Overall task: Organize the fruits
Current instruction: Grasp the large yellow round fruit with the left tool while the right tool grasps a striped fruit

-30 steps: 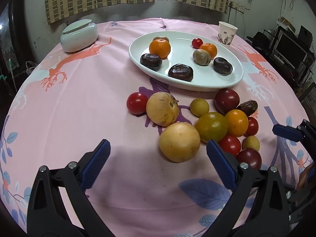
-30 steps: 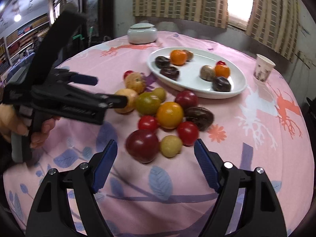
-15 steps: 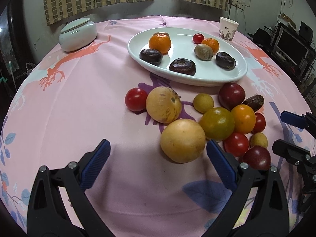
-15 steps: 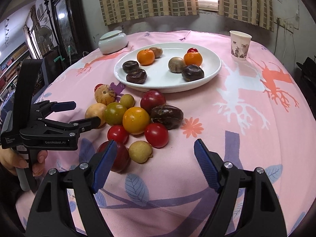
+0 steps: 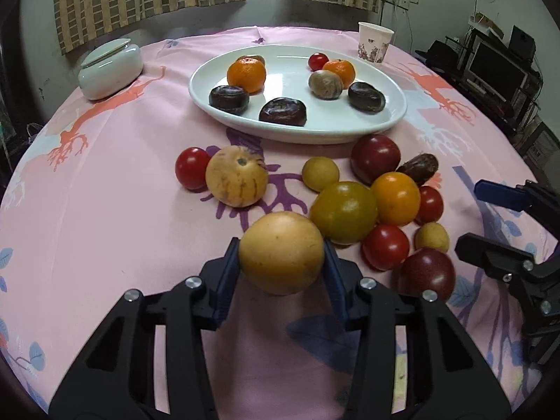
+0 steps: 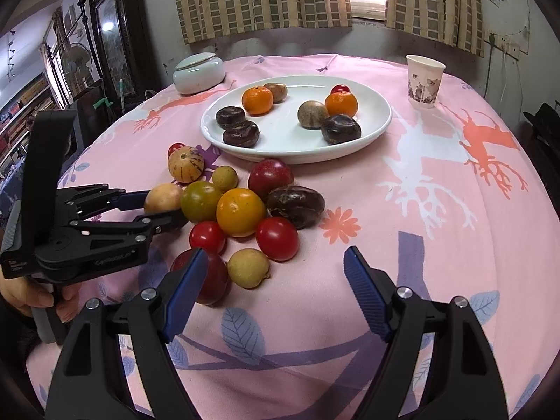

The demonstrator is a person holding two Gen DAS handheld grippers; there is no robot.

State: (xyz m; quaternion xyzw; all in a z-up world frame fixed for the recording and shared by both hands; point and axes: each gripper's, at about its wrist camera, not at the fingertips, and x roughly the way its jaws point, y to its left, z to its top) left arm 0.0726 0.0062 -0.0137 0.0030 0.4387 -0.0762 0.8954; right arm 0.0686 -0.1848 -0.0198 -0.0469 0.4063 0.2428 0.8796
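L gripper (image 5: 281,262) jaws just closed in — blue pads now pressing both sides of the tan round fruit (image 5: 281,252), which sits on the pink tablecloth (image 5: 105,217) at the near edge of the loose fruit pile, touching the green-yellow tomato (image 5: 343,211). R gripper (image 6: 271,287) jaws wide, nothing between them — hovers over cloth just beside the dark red fruit (image 6: 213,276) and small yellow fruit (image 6: 248,267). White oval plate (image 5: 392,119) w/ oranges + dark fruits beyond the pile. Paper cup (image 6: 424,81) and lidded ceramic jar (image 5: 110,70) further out.
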